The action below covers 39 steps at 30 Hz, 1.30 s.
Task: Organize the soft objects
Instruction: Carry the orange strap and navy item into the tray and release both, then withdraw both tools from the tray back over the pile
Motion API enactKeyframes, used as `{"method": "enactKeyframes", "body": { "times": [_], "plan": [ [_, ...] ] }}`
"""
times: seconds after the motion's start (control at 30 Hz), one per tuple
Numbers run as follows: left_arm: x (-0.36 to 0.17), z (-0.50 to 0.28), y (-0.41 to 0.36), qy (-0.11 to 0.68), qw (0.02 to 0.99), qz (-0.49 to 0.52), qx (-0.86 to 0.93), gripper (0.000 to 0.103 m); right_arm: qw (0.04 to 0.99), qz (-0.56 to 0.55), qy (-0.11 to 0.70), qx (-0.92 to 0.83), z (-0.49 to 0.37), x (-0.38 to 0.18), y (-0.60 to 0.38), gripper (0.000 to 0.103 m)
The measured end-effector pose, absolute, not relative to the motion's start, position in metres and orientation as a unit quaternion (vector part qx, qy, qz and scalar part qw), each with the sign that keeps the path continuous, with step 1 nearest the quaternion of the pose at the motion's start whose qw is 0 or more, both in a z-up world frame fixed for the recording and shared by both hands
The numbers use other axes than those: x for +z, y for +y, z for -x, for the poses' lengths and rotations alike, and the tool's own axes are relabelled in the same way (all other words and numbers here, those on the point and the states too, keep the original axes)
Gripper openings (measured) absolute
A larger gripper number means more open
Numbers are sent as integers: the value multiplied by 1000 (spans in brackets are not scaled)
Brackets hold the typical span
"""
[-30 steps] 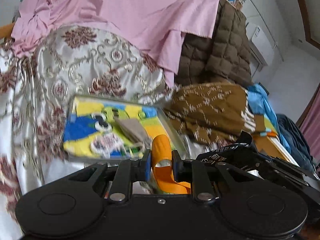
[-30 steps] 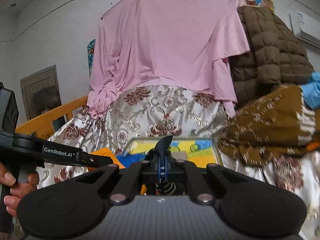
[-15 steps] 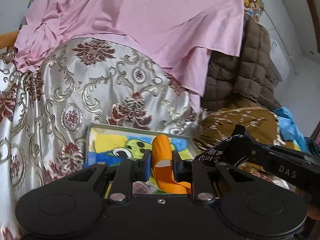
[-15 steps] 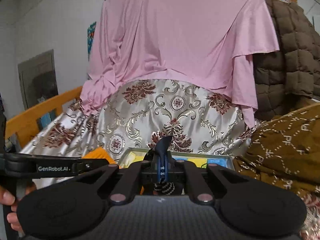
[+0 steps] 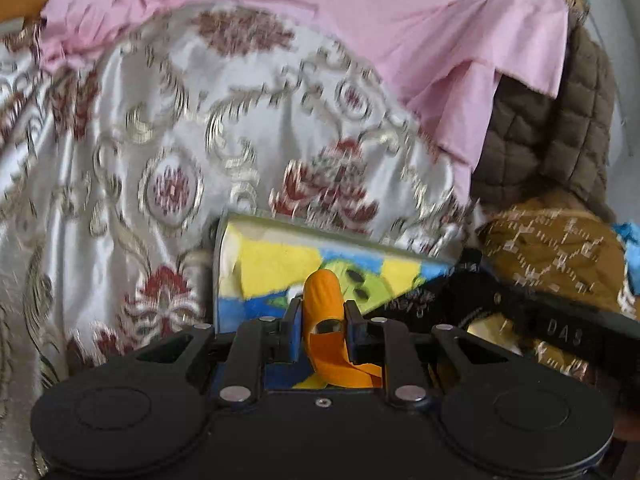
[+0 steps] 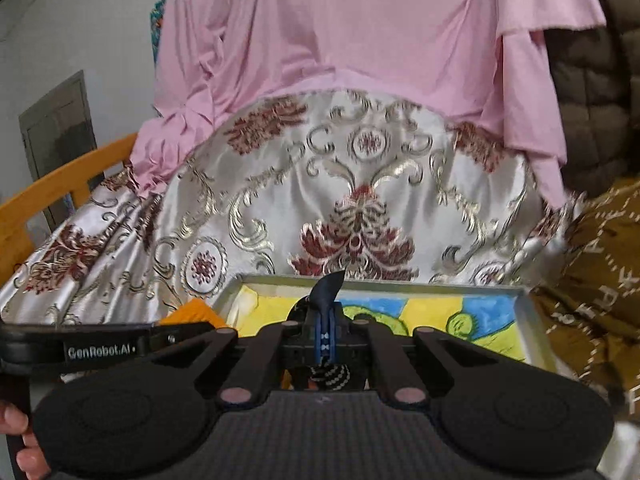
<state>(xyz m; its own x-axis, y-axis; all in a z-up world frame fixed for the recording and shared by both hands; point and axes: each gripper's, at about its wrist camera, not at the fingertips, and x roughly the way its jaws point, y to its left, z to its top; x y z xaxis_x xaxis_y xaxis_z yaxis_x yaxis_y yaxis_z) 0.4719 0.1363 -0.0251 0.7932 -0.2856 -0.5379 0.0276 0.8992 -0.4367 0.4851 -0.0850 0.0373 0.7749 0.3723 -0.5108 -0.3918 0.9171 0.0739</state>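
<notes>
Left hand-held gripper (image 5: 323,322) pinches orange cloth (image 5: 324,308); right one (image 6: 325,330) pinches dark cloth (image 6: 329,286).

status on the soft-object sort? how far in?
Mid-job. Done: nothing clearly stowed; the tray shows only its cartoon liner. In hand: left gripper shut on an orange cloth strip, right gripper shut on a dark fabric piece, both over the tray. Left: release both; brown patterned cloth remains beside the tray.
</notes>
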Motion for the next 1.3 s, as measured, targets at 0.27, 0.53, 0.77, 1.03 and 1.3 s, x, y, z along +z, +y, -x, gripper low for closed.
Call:
{"method": "enactKeyframes", "body": {
  "times": [0.27, 0.53, 0.77, 1.03, 1.3],
  "plan": [
    [-52, -470, 131, 337, 927, 149, -70, 31, 926, 24, 316, 205, -500, 8, -88, 12],
    [-44, -455, 120, 338, 933, 121, -26, 47, 932, 17, 307, 192, -482, 7, -97, 56],
    [-13, -405, 114, 304, 946, 114, -4, 73, 946, 7, 269, 184, -438, 33, -110, 86],
    [36, -294, 106, 216, 970, 109, -1, 95, 961, -2, 194, 194, -333, 68, -132, 102],
    [65, -194, 89, 170, 980, 98, -15, 101, 970, -7, 153, 187, -226, 91, -151, 103]
  ]
}}
